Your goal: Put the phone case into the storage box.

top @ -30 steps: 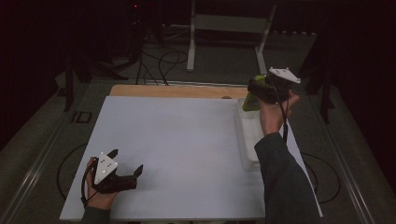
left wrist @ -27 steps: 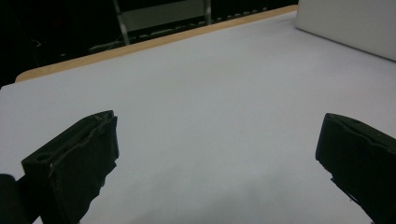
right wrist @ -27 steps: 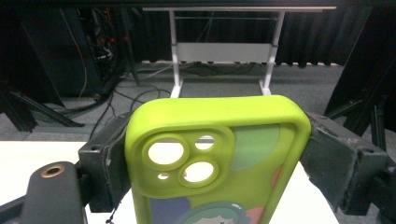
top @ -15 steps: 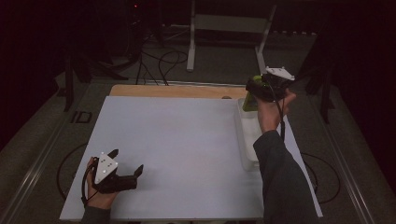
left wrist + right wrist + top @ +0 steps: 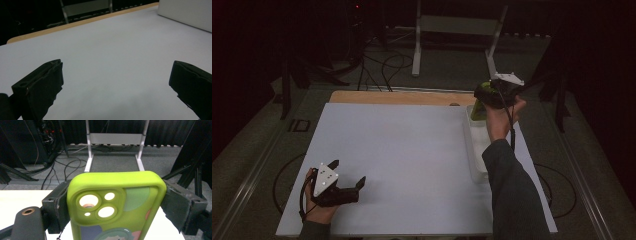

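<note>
At the near left of the white table [image 5: 402, 165], the left gripper [image 5: 347, 175] rests with its jaws spread wide and nothing between them. At the far right edge, over a white tray [image 5: 474, 150], the right gripper [image 5: 484, 97] pinches a phone case [image 5: 116, 205] by its sides. The right gripper view reveals its lime-green back, camera cutouts and cartoon print.

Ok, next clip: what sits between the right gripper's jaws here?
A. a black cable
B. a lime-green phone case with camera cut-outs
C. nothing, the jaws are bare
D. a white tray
B. In the right gripper view the lime-green phone case stands between the two black jaws of the right gripper, which press on its two sides; its camera cut-outs face the lens.
</note>
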### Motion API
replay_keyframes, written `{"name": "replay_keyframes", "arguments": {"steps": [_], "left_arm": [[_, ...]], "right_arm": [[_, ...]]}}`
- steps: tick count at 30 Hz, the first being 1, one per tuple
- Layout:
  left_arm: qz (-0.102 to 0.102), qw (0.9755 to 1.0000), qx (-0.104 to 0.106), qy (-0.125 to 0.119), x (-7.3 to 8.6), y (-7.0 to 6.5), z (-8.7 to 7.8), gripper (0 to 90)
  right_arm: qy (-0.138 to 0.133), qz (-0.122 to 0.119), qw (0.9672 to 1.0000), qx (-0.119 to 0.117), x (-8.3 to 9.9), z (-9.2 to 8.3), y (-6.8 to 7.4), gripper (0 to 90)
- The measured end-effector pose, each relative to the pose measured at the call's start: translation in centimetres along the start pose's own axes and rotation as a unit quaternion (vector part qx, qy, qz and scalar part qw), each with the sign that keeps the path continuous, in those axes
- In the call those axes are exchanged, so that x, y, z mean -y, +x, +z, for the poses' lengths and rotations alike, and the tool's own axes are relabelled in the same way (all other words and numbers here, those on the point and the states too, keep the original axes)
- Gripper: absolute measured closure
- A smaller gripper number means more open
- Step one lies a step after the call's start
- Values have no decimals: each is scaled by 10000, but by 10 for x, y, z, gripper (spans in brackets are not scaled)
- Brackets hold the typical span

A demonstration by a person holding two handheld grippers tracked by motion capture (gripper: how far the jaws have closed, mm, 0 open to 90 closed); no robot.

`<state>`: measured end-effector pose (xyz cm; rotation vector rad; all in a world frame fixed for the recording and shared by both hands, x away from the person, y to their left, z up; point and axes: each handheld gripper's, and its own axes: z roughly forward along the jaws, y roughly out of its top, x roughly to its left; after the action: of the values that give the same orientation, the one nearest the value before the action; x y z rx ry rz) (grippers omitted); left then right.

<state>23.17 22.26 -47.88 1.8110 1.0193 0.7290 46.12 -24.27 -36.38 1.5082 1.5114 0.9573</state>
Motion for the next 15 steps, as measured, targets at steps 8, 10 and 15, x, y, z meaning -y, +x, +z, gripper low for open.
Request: {"name": "replay_keyframes", "arguments": {"steps": [8,10,15], "left_arm": [[9,10000,1,-1,0,0,0,1],[3,10000,3,1,0,0,0,1],[11,10000,4,1,0,-1,1,1]], "right_arm": [[107,65,9999,21,3,6,-2,168],[115,71,9999,30,4,7,-1,168],[115,64,9999,27,4,8,-1,168]]}}
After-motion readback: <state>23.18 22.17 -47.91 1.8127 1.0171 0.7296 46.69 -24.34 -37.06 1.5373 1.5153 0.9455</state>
